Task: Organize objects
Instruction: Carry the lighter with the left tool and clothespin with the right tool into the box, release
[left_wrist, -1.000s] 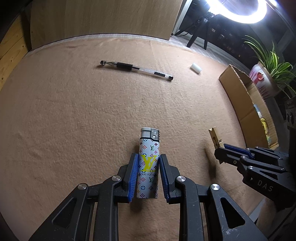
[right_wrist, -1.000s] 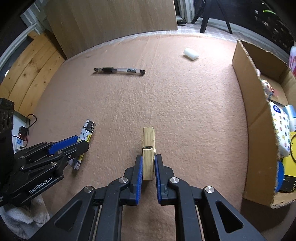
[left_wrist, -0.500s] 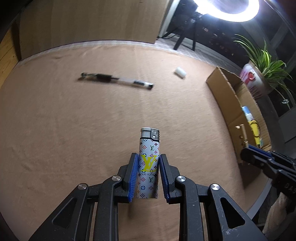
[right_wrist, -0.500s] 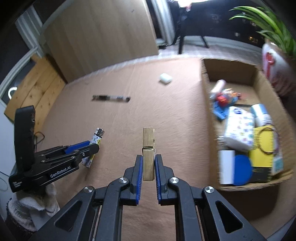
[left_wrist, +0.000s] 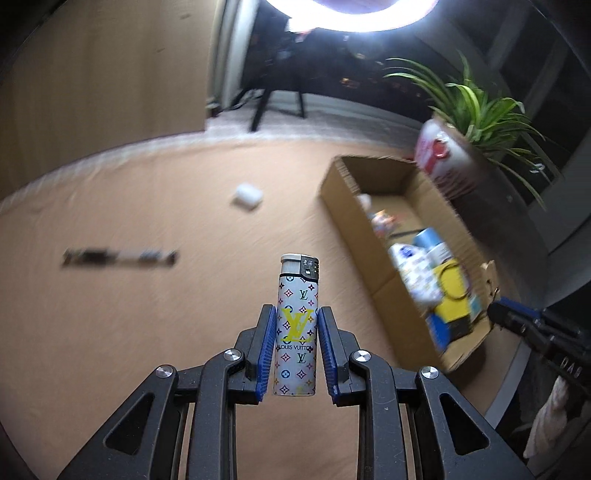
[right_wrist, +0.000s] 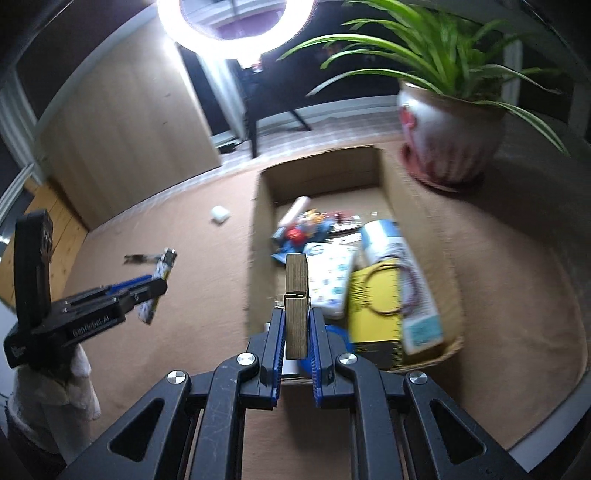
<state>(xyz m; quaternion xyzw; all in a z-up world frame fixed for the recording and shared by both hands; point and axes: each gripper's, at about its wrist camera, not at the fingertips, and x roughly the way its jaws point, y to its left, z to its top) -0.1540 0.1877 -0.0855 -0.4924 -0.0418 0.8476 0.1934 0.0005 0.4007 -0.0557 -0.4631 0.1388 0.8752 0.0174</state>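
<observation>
Hanging above the tan felt-covered table (left_wrist: 110, 332), the left gripper (left_wrist: 295, 332) is clamped on a white patterned lighter (left_wrist: 296, 325), which is held upright between the blue pads with its metal head clear of the fingertips. Open felt is seen ahead and to the left of it, broken only by a blurred pen (left_wrist: 118, 257) and a small white eraser-like block (left_wrist: 246, 195). To the right, the near wall of the cardboard box (left_wrist: 373, 243) forms the edge between the open felt and the box's contents.

The right gripper (right_wrist: 296, 332) is closed narrowly on a wooden clothespin (right_wrist: 296, 306), its spring end just above the pads and its tip raised over the near left part of the box (right_wrist: 258, 236). Both grippers are pitched steeply downward.

From the right wrist view, the box interior is laid open: a yellow pack (right_wrist: 373, 306), a tissue packet (right_wrist: 330, 277), a blue-and-white tube (right_wrist: 399, 266) and small toys at the far end. The left gripper (right_wrist: 147, 288) is also seen there from the side, left of the box, above the felt with the lighter (right_wrist: 162, 269) in it. A potted plant (right_wrist: 447, 136) stands beyond the box's far right corner, and a ring light (right_wrist: 236, 22) glares above. In the left wrist view, only the right gripper's tip (left_wrist: 498, 314) is seen, at the box's near end.
</observation>
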